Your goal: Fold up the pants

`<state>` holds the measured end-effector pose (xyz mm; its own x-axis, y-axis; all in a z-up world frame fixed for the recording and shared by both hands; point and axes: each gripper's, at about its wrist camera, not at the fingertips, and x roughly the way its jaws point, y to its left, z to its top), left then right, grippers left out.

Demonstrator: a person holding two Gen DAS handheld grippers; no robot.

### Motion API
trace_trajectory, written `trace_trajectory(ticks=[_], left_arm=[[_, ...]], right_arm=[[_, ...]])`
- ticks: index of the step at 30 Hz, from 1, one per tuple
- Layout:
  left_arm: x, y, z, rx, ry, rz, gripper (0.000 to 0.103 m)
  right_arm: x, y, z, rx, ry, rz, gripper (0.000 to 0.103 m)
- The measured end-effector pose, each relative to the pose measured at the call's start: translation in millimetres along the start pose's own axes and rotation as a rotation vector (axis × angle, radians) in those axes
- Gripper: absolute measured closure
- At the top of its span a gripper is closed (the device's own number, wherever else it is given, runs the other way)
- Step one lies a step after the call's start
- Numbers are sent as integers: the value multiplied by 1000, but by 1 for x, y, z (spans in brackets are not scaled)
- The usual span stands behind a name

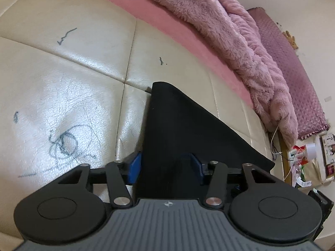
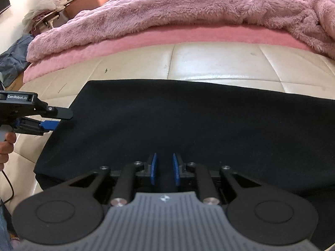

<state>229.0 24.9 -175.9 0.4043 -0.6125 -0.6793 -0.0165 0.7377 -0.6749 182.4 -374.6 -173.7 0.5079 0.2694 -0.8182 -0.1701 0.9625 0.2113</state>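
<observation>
Right gripper (image 2: 165,170) first: its two blue fingers (image 2: 154,168) stand close together with a narrow gap, low over the black pants (image 2: 188,121). Dark cloth fills that gap, but whether the pads actually pinch it I cannot tell from here.

Over to the left gripper (image 1: 166,166): two blue fingers (image 1: 135,164) again, spread much wider, straddling the pants (image 1: 178,129) near an edge. One finger sits just off the cloth over the cream surface, the other is over the black fabric. Nothing is pressed between them, so that one is released.

From the right wrist view, the left gripper (image 2: 49,124) comes in from the left edge, its blue tip at the corner of the pants, with a person's hand (image 2: 7,144) wrapped round the handle. White lettering on its black body reads "GenRobot.AI", the only readable writing in play.

One pair of pants, spread flat and wide on the cream leather-look bed surface (image 2: 209,62), which is stitched into panels. In the left wrist view that surface (image 1: 62,73) carries several dark pen scribbles.

Beyond the pants lies one flat pink sheet (image 2: 167,37), and on top of it one fluffy mauve blanket (image 2: 178,6), heaped along the far side.
</observation>
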Motion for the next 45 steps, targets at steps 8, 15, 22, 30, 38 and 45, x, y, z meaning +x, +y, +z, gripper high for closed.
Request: trace_trajectory(ticks=[8,15,22,30,38,45], left_arm=[[-9,-5,-9,7,-59,67,91],[-47,12,-9,-35,-87,154,94],[-122,32,-2,-35,-133,276,94],[-188,-9,14,43,-180,277,95],[-179,-100,25,58,-135,232,95],[-126,-170,16,81,-96,169,95]], right_arm=[[3,-3,2,23,5,7,92],[8,23,6,-38,47,20,91],[30,99,6,-137,94,140,92],[9,116,14,-169,48,170,90],[-44,26,8,-141,49,-49,87],[-62,-12,0,-35,47,-56,87]])
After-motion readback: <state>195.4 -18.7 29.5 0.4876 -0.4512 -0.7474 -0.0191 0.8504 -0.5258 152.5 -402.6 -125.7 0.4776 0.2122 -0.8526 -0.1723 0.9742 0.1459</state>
